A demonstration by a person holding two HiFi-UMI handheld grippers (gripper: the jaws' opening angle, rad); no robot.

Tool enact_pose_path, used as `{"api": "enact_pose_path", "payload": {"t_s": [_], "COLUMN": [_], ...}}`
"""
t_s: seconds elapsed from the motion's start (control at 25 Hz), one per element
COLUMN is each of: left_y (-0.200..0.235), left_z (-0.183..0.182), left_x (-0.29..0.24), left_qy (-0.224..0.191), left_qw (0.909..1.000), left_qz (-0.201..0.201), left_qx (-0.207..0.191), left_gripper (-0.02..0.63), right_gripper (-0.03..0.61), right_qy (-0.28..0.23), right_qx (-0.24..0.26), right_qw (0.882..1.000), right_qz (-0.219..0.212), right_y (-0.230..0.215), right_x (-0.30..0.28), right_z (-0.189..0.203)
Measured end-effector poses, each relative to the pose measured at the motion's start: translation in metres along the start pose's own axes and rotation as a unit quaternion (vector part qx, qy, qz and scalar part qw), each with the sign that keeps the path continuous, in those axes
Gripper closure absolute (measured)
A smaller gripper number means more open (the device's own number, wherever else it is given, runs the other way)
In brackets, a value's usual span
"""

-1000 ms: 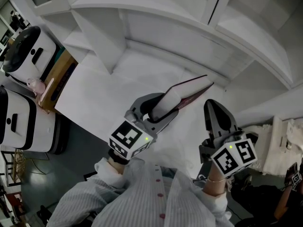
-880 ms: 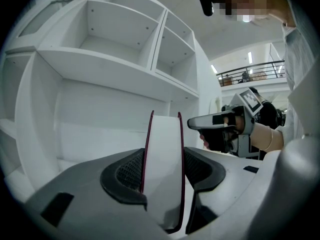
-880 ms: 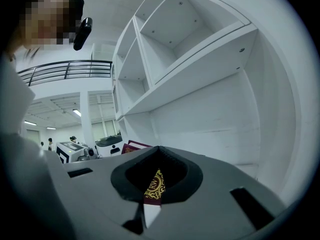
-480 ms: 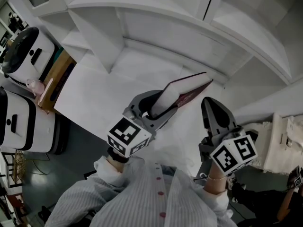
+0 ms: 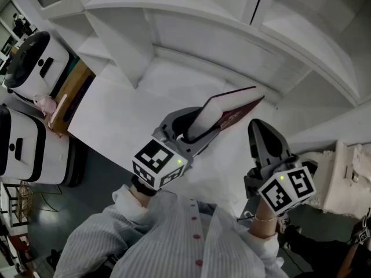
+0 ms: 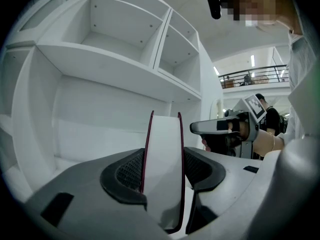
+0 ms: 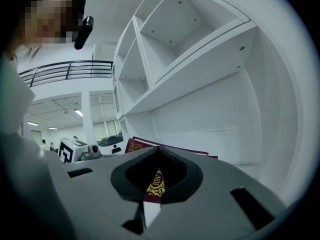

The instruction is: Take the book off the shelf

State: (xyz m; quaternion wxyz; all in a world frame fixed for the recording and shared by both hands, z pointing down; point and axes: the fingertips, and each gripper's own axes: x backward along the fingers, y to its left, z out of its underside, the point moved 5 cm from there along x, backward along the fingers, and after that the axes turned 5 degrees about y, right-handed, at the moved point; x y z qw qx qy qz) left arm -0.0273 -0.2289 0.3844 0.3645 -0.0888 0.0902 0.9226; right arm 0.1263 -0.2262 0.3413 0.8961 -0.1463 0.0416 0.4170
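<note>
1. We face a smooth white shelf (image 5: 145, 91) with boxy compartments.
2. Our left gripper (image 5: 194, 126) clamps the slim maroon book (image 5: 235, 100) over the shelf board, ribbed pads on both covers.
3. Our right gripper (image 5: 261, 133) is closed and empty beside it.
4. The book's lower edge is hidden.

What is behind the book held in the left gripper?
Behind the book, clamped in the left gripper, only the white back wall of the shelf shows. The strip of wall directly behind the book is covered and cannot be seen.
</note>
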Motion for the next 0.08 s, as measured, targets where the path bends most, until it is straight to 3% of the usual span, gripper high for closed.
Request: {"api": "enact_pose_path", "payload": {"t_s": [0.08], "left_y": [0.0008], "left_z": [-0.0044], "left_x": [-0.0020], "left_qy": [0.000], "left_qw": [1.0000], "left_qz": [0.001], "left_qx": [-0.006], "left_gripper": [0.379], "right_gripper": [0.565], "right_qy": [-0.002], "right_qx": [0.000], "right_qw": [1.000], "right_qz": [0.000], "right_y": [-0.0007], "right_x": [0.0002], "right_z": [-0.0004]}}
